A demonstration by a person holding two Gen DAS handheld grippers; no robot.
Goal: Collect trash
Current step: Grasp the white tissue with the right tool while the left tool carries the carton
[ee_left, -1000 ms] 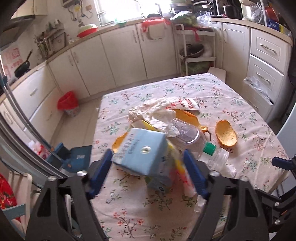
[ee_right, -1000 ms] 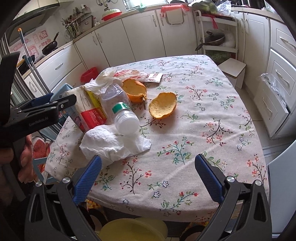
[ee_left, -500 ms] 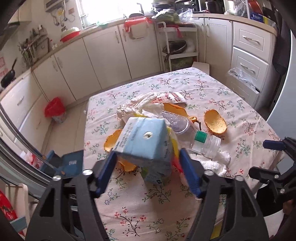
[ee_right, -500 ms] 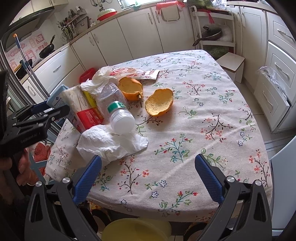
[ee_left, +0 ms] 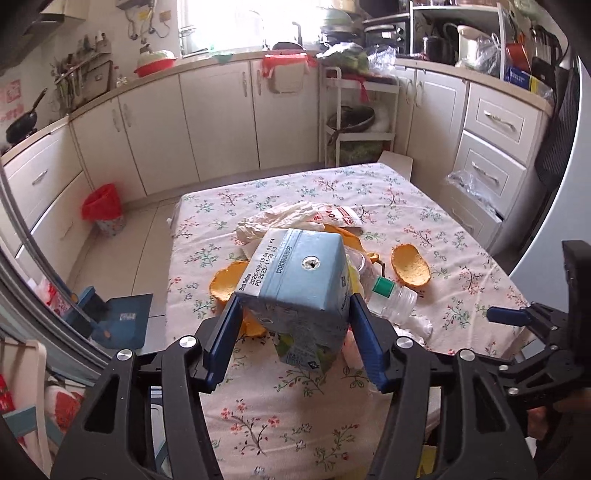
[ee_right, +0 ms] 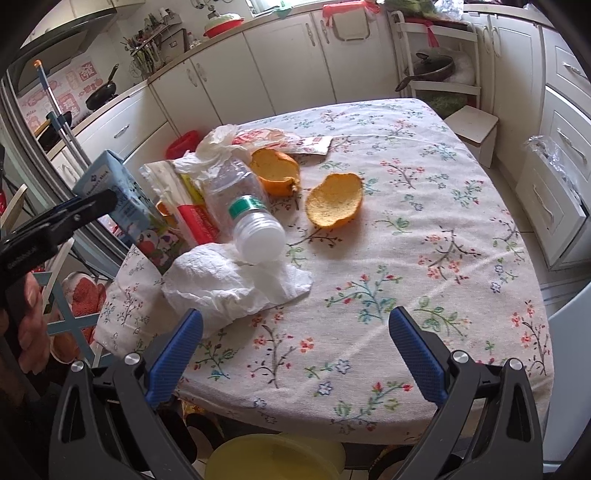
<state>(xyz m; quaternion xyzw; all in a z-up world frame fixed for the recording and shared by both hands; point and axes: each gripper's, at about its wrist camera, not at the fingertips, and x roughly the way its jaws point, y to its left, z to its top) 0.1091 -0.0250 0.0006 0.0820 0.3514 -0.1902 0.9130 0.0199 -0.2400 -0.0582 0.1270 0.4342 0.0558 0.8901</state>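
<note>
While carton gripped, bottle pins tissue

Daylight pours in from a window above the far cabinets, blown out to near white in the left wrist view. The room is evenly bright, and shadows on the flowered counter are soft and faint. Both views bend strongly: cabinet lines curve, and black vignette fills the corners. The carton close to the lens stays readable, its printed date sharp. The tissue glares white, losing fold detail. Distant shelves look slightly soft.
</note>
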